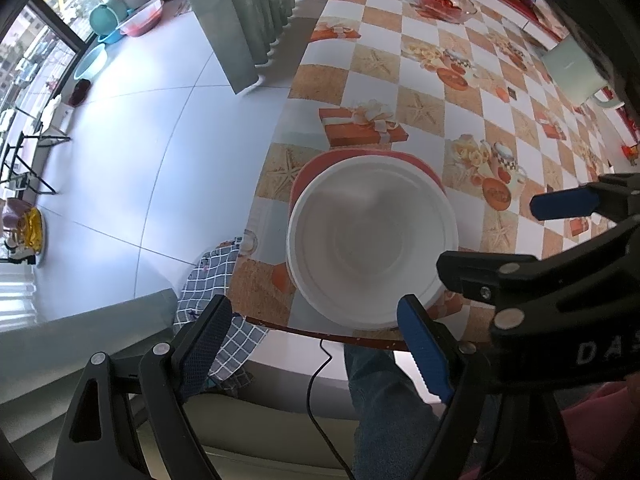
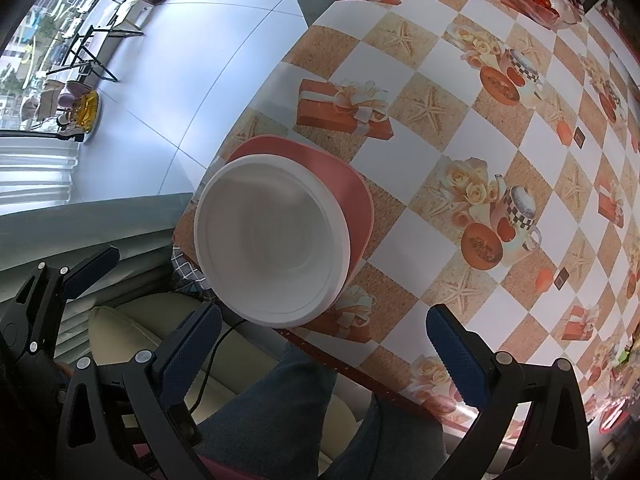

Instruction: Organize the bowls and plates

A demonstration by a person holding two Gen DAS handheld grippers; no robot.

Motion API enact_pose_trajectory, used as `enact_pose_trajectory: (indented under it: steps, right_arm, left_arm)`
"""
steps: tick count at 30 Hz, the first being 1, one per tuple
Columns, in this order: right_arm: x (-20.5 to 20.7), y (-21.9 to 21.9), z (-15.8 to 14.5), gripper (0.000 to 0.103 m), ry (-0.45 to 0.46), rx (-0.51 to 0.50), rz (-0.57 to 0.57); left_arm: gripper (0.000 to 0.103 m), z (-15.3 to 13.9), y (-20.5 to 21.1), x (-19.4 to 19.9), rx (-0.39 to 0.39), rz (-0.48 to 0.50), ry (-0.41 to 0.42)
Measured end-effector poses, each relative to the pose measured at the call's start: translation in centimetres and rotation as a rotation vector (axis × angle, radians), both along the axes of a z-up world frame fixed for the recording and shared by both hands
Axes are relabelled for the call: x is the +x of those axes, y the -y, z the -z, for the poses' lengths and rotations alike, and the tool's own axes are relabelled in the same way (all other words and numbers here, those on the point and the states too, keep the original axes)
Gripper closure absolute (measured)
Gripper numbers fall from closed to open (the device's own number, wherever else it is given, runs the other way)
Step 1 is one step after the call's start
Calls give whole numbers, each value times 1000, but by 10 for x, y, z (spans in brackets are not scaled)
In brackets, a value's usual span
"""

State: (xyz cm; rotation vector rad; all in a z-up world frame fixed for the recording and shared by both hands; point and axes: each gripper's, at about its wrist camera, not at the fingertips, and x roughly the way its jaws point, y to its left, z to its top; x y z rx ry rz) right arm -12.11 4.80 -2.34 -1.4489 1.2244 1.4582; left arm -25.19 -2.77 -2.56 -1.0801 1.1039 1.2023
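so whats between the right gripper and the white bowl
Nothing on the table: in the right wrist view only bare tablecloth and the table edge lie between the open right gripper and the white bowl.

The white bowl (image 1: 372,240) looks like matt moulded pulp or foam, smooth inside with faint pressed rings near the rim. Under it, the pink plate (image 1: 420,166) has a smooth, slightly satin plastic look. Around the bowl, the tablecloth (image 1: 440,80) is glossy printed vinyl that catches light. The left gripper (image 1: 316,344) and right gripper (image 2: 324,344) have matt black plastic frames with small shiny metal rivets; their blue finger pads (image 1: 424,356) are ridged and rubbery. Beyond the table edge from the bowl, the floor tiles (image 1: 132,152) shine smoothly.
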Motion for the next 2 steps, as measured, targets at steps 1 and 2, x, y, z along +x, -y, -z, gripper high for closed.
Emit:
enact_pose_trajectory:
  steps: [1,2]
  right_arm:
    - [0,0,0,0,-2,-1,1]
    - [0,0,0,0,-2,-1,1]
  left_arm:
    - [16,-1,0,-1,7,-3,7]
    - [16,-2,0,-1,11,-4,10]
